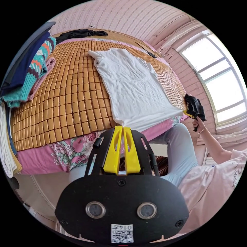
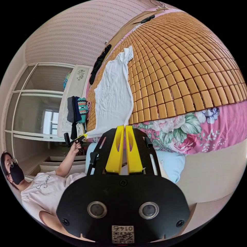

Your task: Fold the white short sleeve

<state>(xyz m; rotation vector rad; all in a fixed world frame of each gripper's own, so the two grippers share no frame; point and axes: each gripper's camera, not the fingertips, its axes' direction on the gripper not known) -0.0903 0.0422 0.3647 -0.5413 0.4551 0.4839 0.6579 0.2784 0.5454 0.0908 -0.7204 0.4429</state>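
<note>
**White shirt held at both hem corners over the bed edge**

The white short-sleeve shirt of thin, slightly wrinkled cotton-like cloth (image 1: 133,87) is lying flat on a mat of small amber-brown rectangular tiles (image 1: 69,97), which is covering the bed. The neck and one short sleeve are lying at the far end, and the hem is reaching the near edge of the mat.

In the left gripper view, the left gripper (image 1: 123,127), with two long yellow plastic jaws on a black frame, is pressing its jaws together on one hem corner, so the cloth is coming to a small point between the tips. In the same view the right gripper (image 1: 189,113) is pulling the other hem corner into a stretched point at the bed edge, and a hand is holding its black handle.

In the right gripper view, the right gripper's yellow jaws are closing on the hem corner as well, and the left gripper (image 2: 81,137) is appearing further away at the other corner.

Under the mat, a pink sheet with a printed flower pattern (image 2: 195,131) is hanging down. A stack of folded clothes, with a turquoise knitted piece on it (image 1: 28,77), is lying beside the mat's left side.
</note>
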